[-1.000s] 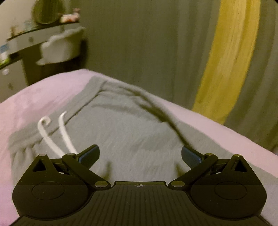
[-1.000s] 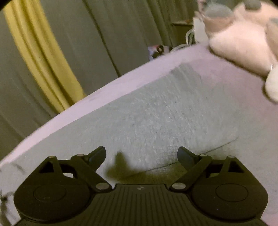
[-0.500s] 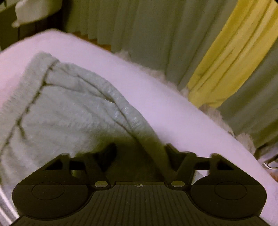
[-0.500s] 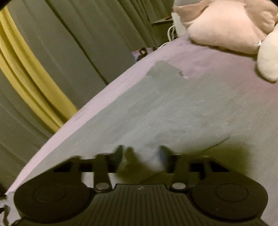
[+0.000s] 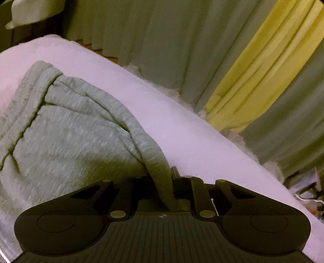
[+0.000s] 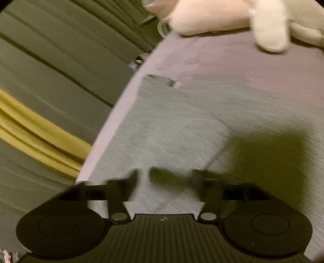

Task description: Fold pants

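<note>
A bed [image 5: 182, 125] with a smooth pale lilac cover fills both views; behind it hang pleated grey-green curtains [image 5: 154, 40] with one yellow curtain panel [image 5: 263, 66] among them. No writing or brand can be read anywhere.

The pants [image 5: 66, 137] lie flat on the bed, grey heathered knit with a soft, slightly ribbed weave. In the left wrist view the gathered waistband sits toward 10 o'clock, and a thick rolled edge runs from there down toward 6 o'clock. In the right wrist view the fabric [image 6: 182, 125] stretches as a long flat strip from 6 o'clock up toward 12, its squared far end close to the bed's edge at 11 o'clock, so the long axis runs along that edge.

A plush toy [image 6: 232, 18], fluffy and cream-white, rests on the bed at 1 o'clock, well apart from the pants.

The left gripper [image 5: 165, 182] has its jaws drawn tight together, pinching the rolled edge of the pants between them at 6 o'clock.

The right gripper [image 6: 166, 178] is blurred, tilted down over the pants; its jaws are opening, spread apart, with fabric lying below the gap but nothing pinched.
</note>
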The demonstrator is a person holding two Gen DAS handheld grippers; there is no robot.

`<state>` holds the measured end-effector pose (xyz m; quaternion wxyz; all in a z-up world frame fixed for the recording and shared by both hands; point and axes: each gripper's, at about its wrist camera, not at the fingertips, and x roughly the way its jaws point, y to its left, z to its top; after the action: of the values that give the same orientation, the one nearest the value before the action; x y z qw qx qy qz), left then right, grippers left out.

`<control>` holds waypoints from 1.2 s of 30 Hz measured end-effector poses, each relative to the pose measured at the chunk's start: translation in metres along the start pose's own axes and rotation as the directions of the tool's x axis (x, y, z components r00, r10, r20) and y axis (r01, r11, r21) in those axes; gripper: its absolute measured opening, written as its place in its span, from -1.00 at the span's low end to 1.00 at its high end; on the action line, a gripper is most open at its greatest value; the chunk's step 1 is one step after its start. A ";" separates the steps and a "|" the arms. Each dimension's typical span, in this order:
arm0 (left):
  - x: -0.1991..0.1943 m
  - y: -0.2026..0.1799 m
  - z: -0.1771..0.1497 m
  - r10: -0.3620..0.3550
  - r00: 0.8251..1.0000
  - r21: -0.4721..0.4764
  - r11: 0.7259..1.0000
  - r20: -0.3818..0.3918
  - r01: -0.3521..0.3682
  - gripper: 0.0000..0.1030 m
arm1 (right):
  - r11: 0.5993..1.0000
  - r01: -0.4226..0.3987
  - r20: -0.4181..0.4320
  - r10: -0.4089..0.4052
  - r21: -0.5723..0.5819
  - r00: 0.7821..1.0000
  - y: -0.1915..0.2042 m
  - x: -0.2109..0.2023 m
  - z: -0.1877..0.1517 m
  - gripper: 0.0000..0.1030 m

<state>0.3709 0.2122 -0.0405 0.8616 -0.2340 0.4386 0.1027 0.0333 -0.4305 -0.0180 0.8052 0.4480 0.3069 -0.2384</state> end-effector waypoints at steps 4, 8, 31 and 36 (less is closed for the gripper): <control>-0.003 0.003 -0.004 0.001 1.000 0.003 1.000 -0.002 -0.001 -0.65 | 1.000 -0.002 0.002 0.002 0.014 1.000 -0.007 -0.001 -0.003 0.40; 0.007 0.000 -0.003 0.000 1.000 0.009 1.000 0.001 0.000 -0.34 | 0.995 -0.061 0.011 0.060 0.085 0.998 -0.011 0.018 -0.001 0.26; -0.237 0.071 -0.070 -0.363 0.899 0.093 0.932 0.245 0.351 -0.72 | 0.871 -0.491 0.219 0.475 0.019 0.852 0.018 -0.137 0.077 -0.86; -0.208 0.122 -0.175 -0.251 0.968 0.084 0.965 0.000 0.250 -0.71 | 0.976 -0.217 0.074 0.217 -0.002 0.973 -0.068 -0.129 0.037 -0.85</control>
<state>0.0767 0.2379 -0.0004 0.8789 -0.2510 0.4050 -0.0240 -0.0912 -0.4816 0.0497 0.8358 0.4721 0.2256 -0.1663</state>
